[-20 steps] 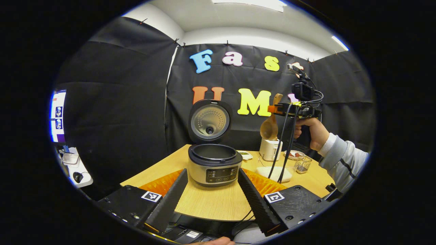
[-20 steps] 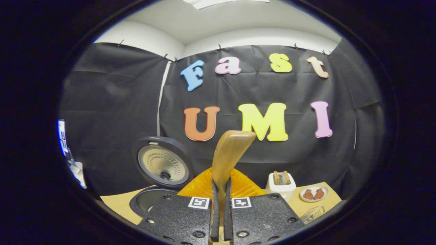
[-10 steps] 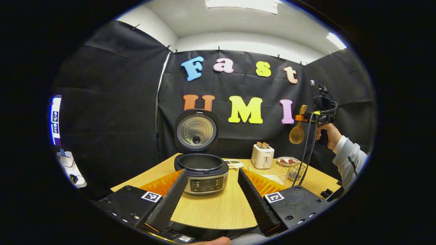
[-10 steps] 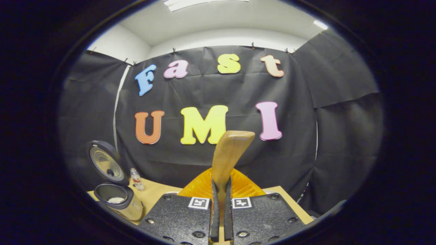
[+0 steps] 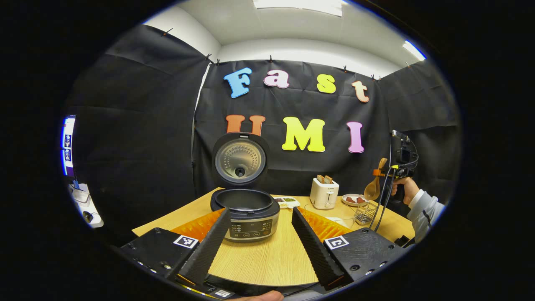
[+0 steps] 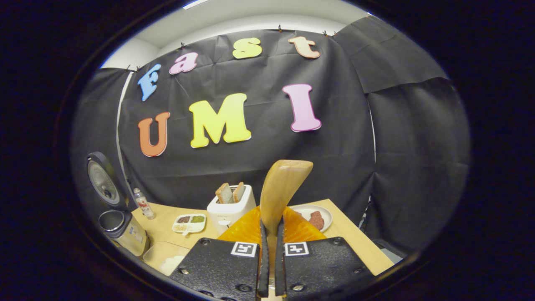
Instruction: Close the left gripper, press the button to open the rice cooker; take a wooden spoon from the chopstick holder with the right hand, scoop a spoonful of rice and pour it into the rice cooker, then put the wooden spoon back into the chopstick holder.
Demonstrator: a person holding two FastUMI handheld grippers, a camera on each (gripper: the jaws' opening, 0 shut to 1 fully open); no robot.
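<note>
Your right gripper [image 6: 270,267] fingers clench the wooden spoon [image 6: 281,190] upright, bowl hanging just above the chopstick holder [image 5: 365,212]; left gripper [image 5: 261,246] fingers released.

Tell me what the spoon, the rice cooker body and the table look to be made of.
Spoon: wood, smooth and matte, going by its warm tan grain; the right tool clamps its handle.
Rice cooker: body looks like brushed metal with a grey sheen, rim likely dark plastic.
Table: pale wood-grain surface, possibly laminate.

open table [image 5: 267,259] before the rice cooker [image 5: 249,213]; toaster [image 5: 324,193], plate [image 5: 352,199] and wire holder [image 5: 365,212] crowd the far right corner.
</note>
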